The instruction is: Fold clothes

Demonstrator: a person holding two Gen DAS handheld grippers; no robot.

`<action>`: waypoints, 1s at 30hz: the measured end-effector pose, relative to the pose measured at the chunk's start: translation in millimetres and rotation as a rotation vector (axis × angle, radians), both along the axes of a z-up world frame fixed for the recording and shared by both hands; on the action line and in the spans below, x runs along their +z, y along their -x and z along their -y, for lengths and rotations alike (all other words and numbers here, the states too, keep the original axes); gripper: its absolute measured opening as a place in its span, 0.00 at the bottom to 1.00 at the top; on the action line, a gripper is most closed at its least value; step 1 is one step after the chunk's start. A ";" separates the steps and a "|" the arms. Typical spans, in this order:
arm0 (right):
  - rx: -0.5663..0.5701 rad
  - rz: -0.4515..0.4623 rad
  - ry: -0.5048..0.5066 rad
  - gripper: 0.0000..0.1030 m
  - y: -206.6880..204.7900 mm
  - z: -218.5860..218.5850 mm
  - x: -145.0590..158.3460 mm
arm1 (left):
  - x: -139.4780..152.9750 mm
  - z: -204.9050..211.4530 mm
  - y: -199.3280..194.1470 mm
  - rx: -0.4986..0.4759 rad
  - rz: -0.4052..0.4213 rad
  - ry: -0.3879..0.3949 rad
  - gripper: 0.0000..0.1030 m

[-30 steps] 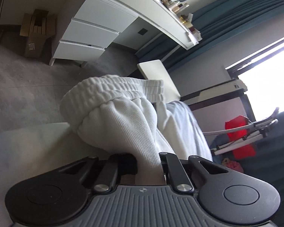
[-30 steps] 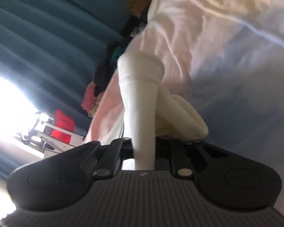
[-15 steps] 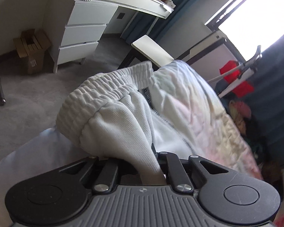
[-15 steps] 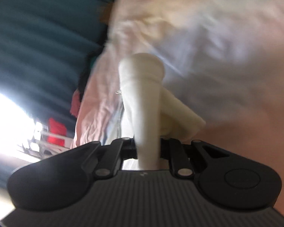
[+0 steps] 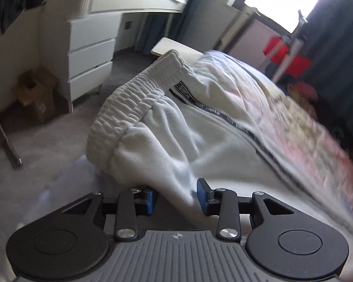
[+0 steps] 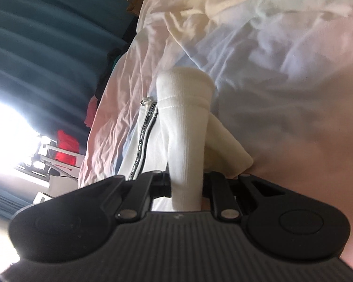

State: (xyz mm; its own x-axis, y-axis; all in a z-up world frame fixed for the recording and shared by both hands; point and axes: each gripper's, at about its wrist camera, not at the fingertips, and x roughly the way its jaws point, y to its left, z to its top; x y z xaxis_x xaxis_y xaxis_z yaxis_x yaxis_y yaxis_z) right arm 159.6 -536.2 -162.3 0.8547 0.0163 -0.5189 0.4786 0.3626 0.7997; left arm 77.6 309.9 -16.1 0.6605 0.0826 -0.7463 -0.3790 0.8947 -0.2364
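White sweatpants lie on the bed, waistband toward the white drawers. L gripper: blue-padded fingers apart, w/ loose fabric between them. R gripper: fingers clamped on a ribbed cuff of the pants, raised above the bed sheet.

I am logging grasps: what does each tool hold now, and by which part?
Right tool: shut on the white garment's ribbed cuff. Left tool: open, fabric near the waistband lies between its pads, unclamped.
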 end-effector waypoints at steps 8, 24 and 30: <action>-0.005 0.004 -0.062 0.16 3.8 2.4 -5.0 | 55.1 26.9 26.9 -0.095 0.115 -0.149 0.50; -0.016 0.144 -0.287 0.53 19.2 11.7 -32.6 | -19.0 257.0 -61.8 -0.347 0.157 -0.144 0.59; 0.010 0.170 -0.210 0.68 10.3 6.4 -24.8 | -63.2 290.4 -65.4 -0.416 0.151 -0.231 0.61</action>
State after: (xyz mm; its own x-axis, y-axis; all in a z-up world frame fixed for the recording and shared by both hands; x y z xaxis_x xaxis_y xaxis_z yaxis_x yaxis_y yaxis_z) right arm 149.3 -542.6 -187.2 0.9284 0.1171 -0.3525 0.3285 0.1843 0.9264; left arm 143.0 19.6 -79.4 0.7716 -0.0590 -0.6334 0.0442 0.9983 -0.0391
